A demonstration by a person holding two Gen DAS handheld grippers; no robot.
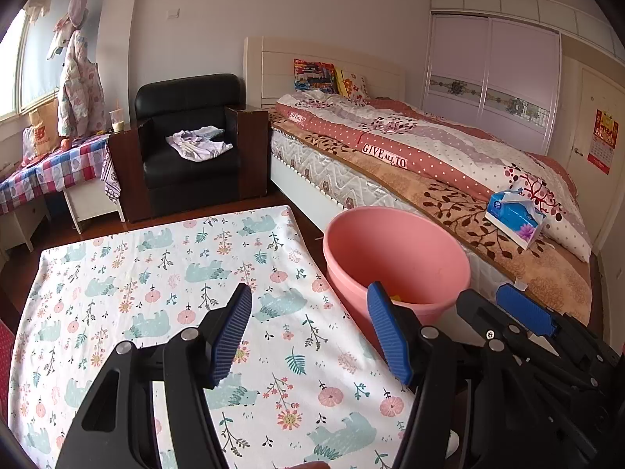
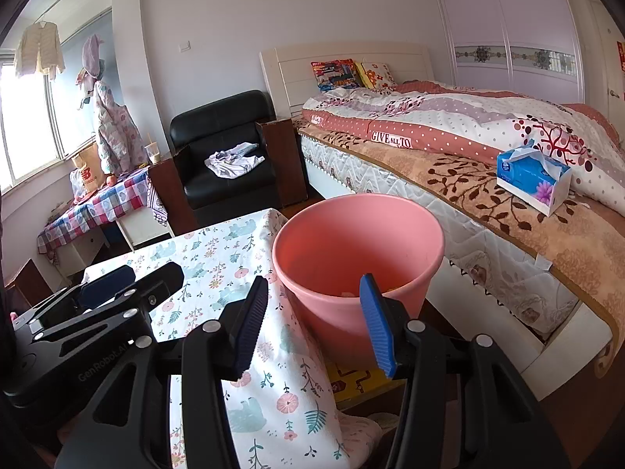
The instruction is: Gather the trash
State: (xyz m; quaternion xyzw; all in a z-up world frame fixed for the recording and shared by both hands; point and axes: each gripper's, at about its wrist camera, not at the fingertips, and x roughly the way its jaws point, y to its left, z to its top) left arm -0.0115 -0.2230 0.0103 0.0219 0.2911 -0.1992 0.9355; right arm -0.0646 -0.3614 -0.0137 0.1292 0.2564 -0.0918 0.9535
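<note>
Trash is seen only as small yellowish and pale scraps [image 2: 384, 287] at the bottom of the round pink plastic bucket [image 2: 410, 230], partly hidden behind a finger; what they are cannot be told. The bucket is stood upright on the floor, between the table covered with a white cloth printed with pale green bears and pink flowers [image 1: 168, 269] and the bed with a white quilted mattress and a brown leaf-patterned blanket [image 2: 480, 203]. Its wall is touched by the hanging edge of the cloth in the right wrist view.

The left gripper [image 1: 310, 332] is held over the near corner of the cloth, just beside the bucket, with its blue ribbed fingers [image 1: 234, 328] wide apart and nothing between them. The right gripper [image 2: 314, 322] is held just in front of the bucket, over the cloth's edge, its fingers [image 2: 377, 328] likewise spread and nothing gripped. Each gripper is seen at the edge of the other's view, the two lying close side by side.

Beyond the bucket, on the bed's blanket, a blue and white cardboard tissue box [image 2: 533, 179] is set, with a tissue standing out of its top. On the far side of the bucket, against the wall, a black leather armchair with dark wooden arms [image 2: 226, 156] is placed, and a crumpled white garment [image 2: 234, 162] is laid on its seat. Farther from the bucket, by the window, a low table draped in a red, white and blue checked cloth [image 1: 50, 168] is seen.
</note>
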